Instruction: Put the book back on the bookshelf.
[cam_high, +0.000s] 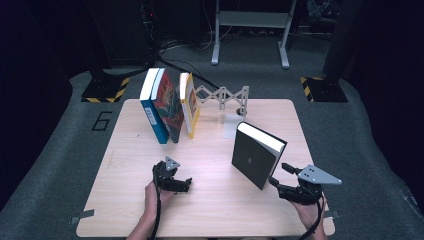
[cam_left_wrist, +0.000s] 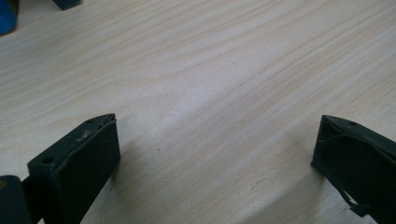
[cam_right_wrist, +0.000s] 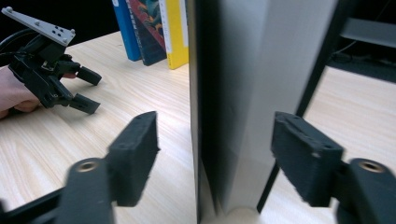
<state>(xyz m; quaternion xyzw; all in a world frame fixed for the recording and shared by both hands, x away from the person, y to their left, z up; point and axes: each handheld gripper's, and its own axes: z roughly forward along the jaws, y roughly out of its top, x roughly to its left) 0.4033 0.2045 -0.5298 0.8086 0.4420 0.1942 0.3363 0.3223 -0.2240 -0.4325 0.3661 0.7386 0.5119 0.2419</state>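
Black hardcover book (cam_high: 256, 155) stands tilted on the tabletop (cam_high: 125, 200), between the right gripper (cam_right_wrist: 215, 158) jaws, spread clear of its covers. Stiff, probably heavy and smooth: clamp both covers low near the spine. Left gripper (cam_high: 182, 184) rests wide open, empty

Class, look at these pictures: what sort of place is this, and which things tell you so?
Probably a robotics lab or recording studio: a lone wooden table on grey carpet, hazard-striped stand bases, and cables trailing across the dark floor behind.
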